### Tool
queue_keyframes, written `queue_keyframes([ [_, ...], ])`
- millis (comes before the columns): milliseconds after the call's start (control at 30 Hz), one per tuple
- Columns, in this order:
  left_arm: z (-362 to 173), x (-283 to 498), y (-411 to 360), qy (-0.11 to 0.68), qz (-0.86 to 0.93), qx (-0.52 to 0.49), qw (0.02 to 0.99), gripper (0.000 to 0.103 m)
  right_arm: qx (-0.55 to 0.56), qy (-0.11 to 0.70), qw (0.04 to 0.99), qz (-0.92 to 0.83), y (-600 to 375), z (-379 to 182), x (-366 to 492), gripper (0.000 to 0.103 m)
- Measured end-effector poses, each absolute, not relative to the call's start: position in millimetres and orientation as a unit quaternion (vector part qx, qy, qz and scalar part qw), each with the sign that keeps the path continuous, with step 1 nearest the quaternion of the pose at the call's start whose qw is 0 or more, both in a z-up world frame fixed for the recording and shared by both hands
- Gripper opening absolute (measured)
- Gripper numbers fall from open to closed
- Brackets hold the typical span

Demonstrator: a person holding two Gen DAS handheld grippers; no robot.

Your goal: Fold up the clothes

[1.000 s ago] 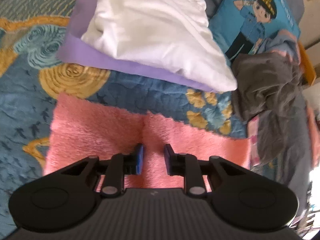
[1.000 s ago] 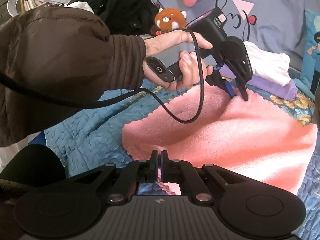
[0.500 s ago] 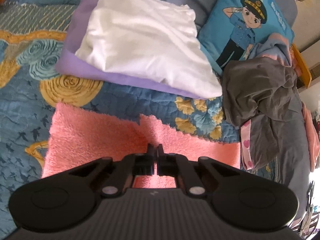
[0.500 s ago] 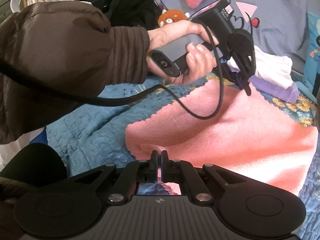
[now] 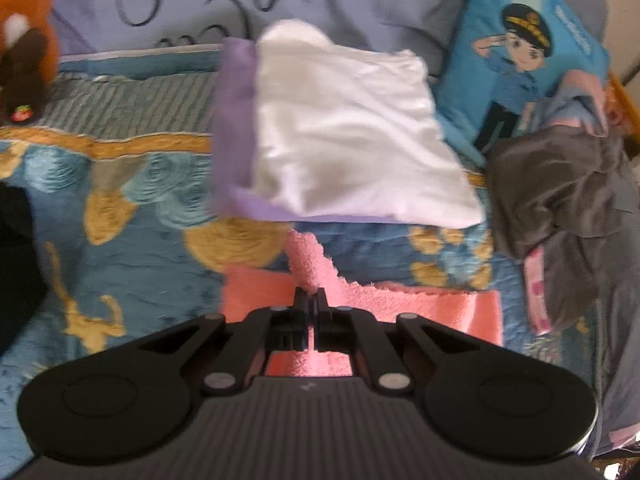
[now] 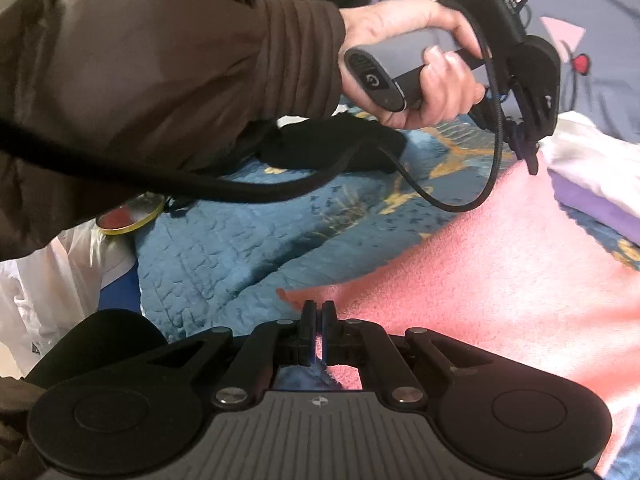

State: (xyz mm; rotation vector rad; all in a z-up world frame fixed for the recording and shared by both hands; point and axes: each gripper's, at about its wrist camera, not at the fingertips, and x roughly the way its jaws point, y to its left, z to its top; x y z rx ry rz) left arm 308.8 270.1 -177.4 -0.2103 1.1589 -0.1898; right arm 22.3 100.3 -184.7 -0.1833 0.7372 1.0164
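Garment: a fluffy pink fleece cloth [image 6: 500,280] lies spread on the blue quilted bedcover with gold patterns [image 6: 224,256], filling the lower right of the right wrist view.
Left gripper [image 5: 311,300]: its jaws are pressed together on a raised fold of the pink cloth, lower middle of the left wrist view; a tongue of pink pile stands up just above the fingertips.
Right gripper [image 6: 318,314]: also closed, pinching the near edge of the same cloth at the bottom centre of its frame; a thin strip of pink shows between the jaws.
Hand: the person's hand in a brown sleeve [image 6: 424,80] holds the other tool at the upper right, its tip at the far edge of the cloth.
Other laundry: a folded white garment on a folded purple one [image 5: 344,136] sits in the upper middle; a crumpled grey garment [image 5: 560,184] lies at the right.
Step, as I judge: both edges are gripped and lifted, so one fold of the cloth is being made.
Next move calls for: carrying the two gripped points together, evenly, so the pile does not slip and the edges meet straight.
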Motion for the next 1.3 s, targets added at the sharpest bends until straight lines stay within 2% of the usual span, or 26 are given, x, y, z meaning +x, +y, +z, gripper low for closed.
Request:
queue_keyframes([
  [333, -215, 308, 290, 0.556, -0.066, -0.092, 0.824, 0.002, -0.062, 0.388, 0.800, 0.454, 125, -209, 36, 0.003],
  [500, -216, 307, 288, 0.550, -0.056, -0.072, 0.830, 0.002, -0.052, 0.398, 0.792, 0.460, 132, -217, 38, 0.003],
  [600, -213, 304, 285, 0.546, -0.052, -0.050, 0.835, 0.005, -0.050, 0.411, 0.781, 0.468, 135, -223, 38, 0.009],
  [633, -212, 303, 284, 0.544, -0.051, -0.041, 0.837, 0.009, -0.053, 0.417, 0.778, 0.467, 135, -225, 37, 0.012],
  [700, -208, 298, 280, 0.538, -0.051, -0.011, 0.842, 0.017, -0.063, 0.415, 0.779, 0.466, 133, -225, 31, 0.023],
  [733, -205, 295, 279, 0.534, -0.052, 0.004, 0.844, 0.029, -0.069, 0.406, 0.783, 0.466, 131, -222, 27, 0.030],
  [833, -194, 281, 279, 0.519, -0.054, 0.029, 0.852, 0.049, -0.083, 0.373, 0.796, 0.470, 117, -208, 15, 0.033],
  [1033, -172, 229, 318, 0.500, -0.049, -0.048, 0.863, 0.069, -0.055, 0.359, 0.851, 0.380, 42, -180, 15, 0.036],
  [1300, -192, 107, 350, 0.522, -0.005, -0.081, 0.849, 0.076, 0.128, 0.439, 0.859, 0.231, -90, -209, 15, 0.038],
])
